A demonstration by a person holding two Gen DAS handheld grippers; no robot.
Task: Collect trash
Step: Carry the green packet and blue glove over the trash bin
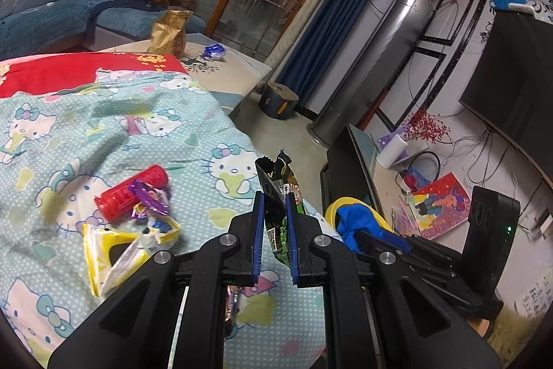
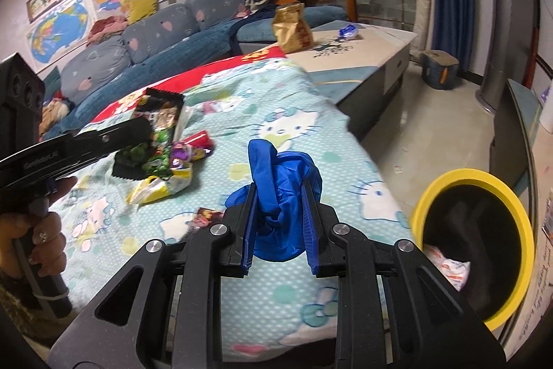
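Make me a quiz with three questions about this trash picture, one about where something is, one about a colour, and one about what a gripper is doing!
1. Where is the red tube?
A. in the bin
B. on the bed
C. on the sofa

2. What colour is the bin rim?
A. yellow
B. green
C. white

3. What is the right gripper doing?
A. hanging open
B. holding a blue glove
C. holding a cup

Answers:
1 B, the tube lies on the bed cover beside wrappers.
2 A, a yellow ring circles the dark opening.
3 B, its jaws are closed on the crumpled glove.
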